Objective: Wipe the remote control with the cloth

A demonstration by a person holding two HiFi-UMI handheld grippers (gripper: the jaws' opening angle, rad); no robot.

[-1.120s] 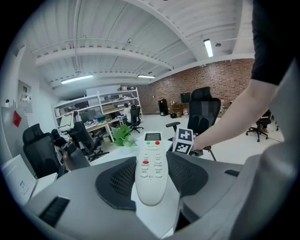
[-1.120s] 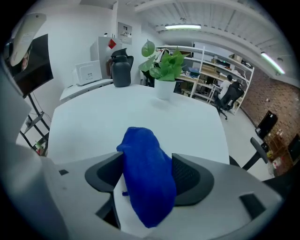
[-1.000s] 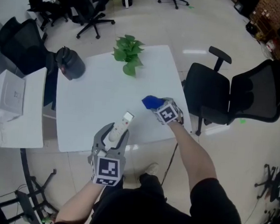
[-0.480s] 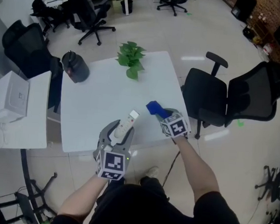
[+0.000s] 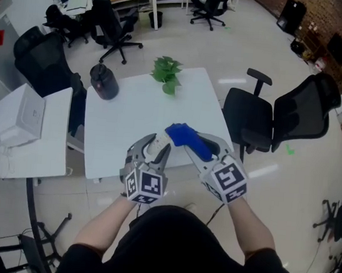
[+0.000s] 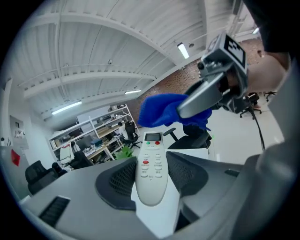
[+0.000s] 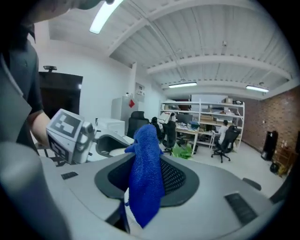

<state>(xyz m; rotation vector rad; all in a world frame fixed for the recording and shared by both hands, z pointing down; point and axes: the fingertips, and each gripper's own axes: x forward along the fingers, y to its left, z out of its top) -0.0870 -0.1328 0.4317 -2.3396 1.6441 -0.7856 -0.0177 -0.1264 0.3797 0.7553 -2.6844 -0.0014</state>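
- The left gripper (image 5: pixel 156 147) clamps the white remote control (image 6: pixel 151 169) by its lower half, one pad on each long side, the buttons facing the gripper's camera.
- The remote control is held off the white table (image 5: pixel 118 129), in front of the person and over the table's near edge.
- The right gripper (image 5: pixel 194 145) has just been closing its jaws and pinches the blue cloth (image 7: pixel 145 173), which bunches up between the pads and hangs below them.
- The cloth sits at the remote's far end, just above its small screen; the pictures do not settle whether the two touch.
- A potted plant (image 5: pixel 166 73) and a dark container (image 5: pixel 103 82) stand at the table's far side, well apart from both grippers.
- A black office chair (image 5: pixel 261 119) stands beside the table on the right.
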